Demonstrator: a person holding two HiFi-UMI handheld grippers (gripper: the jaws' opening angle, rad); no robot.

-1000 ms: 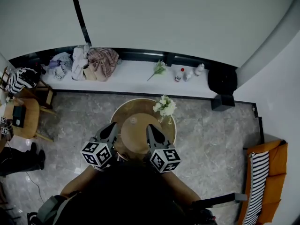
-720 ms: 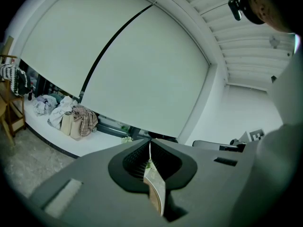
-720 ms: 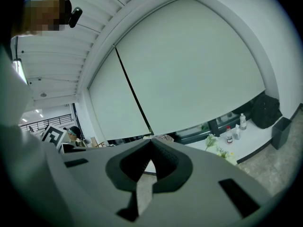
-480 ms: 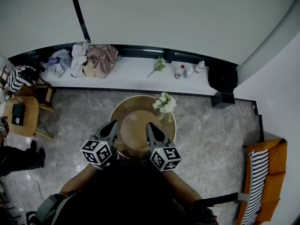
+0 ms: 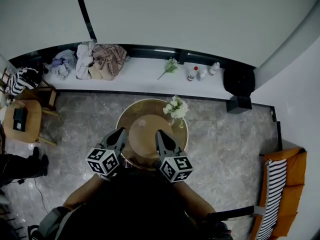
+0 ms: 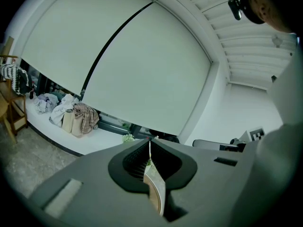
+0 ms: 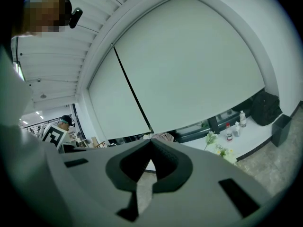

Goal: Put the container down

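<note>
Head view: nearest the person, the left hand-held gripper and the right hand-held gripper were seen side by side, with a round brown container between their tips, over a round worktop. In the left gripper view, the left hand-held gripper was closed on the thin wall of the container, which was seen edge-on between the pads. In the right gripper view, the jaws of the right hand-held gripper were brought together at the tips, and nothing could be made out between them; only floor was seen through the gap behind. From above, its tip was placed at the container's right edge, but contact could not be judged. White flowers were stood at the worktop's far right side. Beyond, along the wall, a white ledge was loaded with clothes at the left and small bottles at the right.
</note>
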